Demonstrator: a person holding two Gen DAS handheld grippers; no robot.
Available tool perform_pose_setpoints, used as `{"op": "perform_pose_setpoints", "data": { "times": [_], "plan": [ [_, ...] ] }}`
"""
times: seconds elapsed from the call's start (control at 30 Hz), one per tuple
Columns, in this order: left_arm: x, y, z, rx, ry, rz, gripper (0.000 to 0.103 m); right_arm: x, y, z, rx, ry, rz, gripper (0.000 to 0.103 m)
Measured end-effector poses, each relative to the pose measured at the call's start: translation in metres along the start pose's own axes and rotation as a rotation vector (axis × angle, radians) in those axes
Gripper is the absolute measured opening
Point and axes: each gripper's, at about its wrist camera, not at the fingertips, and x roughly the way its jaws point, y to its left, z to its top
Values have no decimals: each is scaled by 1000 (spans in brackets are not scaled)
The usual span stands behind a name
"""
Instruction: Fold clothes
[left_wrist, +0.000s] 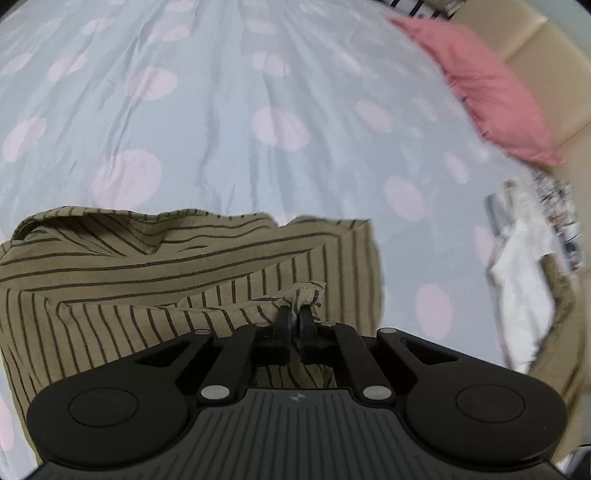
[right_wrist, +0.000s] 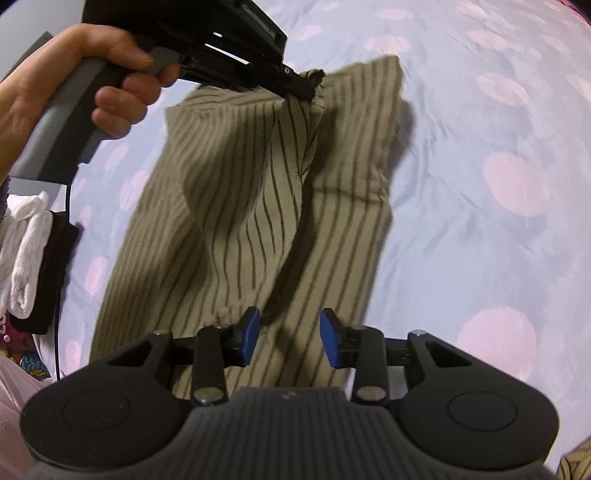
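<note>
Striped garment (left_wrist: 155, 280) pinched, left tongs (left_wrist: 294, 314); right tongs (right_wrist: 288, 334) agape.

- Striped garment (right_wrist: 236, 206): soft khaki woven cloth, matt, creased, dark thin stripes.
- Bedsheet (left_wrist: 229, 92): smooth, faintly sheeny cloth, finely wrinkled, pale blue with pink dots.
- Left gripper (left_wrist: 294, 317): matt black plastic, silvery metal pins.
- Right gripper (right_wrist: 290, 338): matt black plastic; blue, rubbery-looking pads (right_wrist: 250, 334).
- Pillow (left_wrist: 491, 92), upper right: matt pink cloth.
</note>
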Motion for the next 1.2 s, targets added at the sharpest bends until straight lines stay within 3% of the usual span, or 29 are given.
{"op": "perform_pose_setpoints", "data": {
  "times": [0.3, 0.37, 0.4, 0.47, 0.57, 0.77, 0.97, 1.13, 1.2],
  "plan": [
    [-30, 5, 3, 14, -40, -98, 2, 9, 7, 5, 26, -24, 58, 38],
    [-34, 7, 3, 14, -47, -109, 2, 10, 10, 5, 39, -22, 74, 25],
    [-36, 9, 3, 11, -50, -121, 2, 11, 11, 5, 45, -21, 82, 10],
    [-37, 14, 2, 14, -54, -148, 2, 12, 13, 5, 57, -19, 97, 6],
    [-42, 23, 0, 22, -76, -190, 1, 14, 16, 5, 76, -17, 121, 5],
    [-60, 52, -5, 17, -129, -274, 1, 1, 60, 10, -45, -63, 74, 5],
    [-79, 96, -10, -26, -162, -251, 0, 23, 94, 20, -72, -64, 156, 5],
    [-80, 143, -24, -92, -170, -206, 0, 56, 120, 24, -127, -27, 146, 6],
    [-77, 160, -31, -122, -168, -195, 0, 63, 125, 22, -157, -12, 122, 10]
  ]
}}
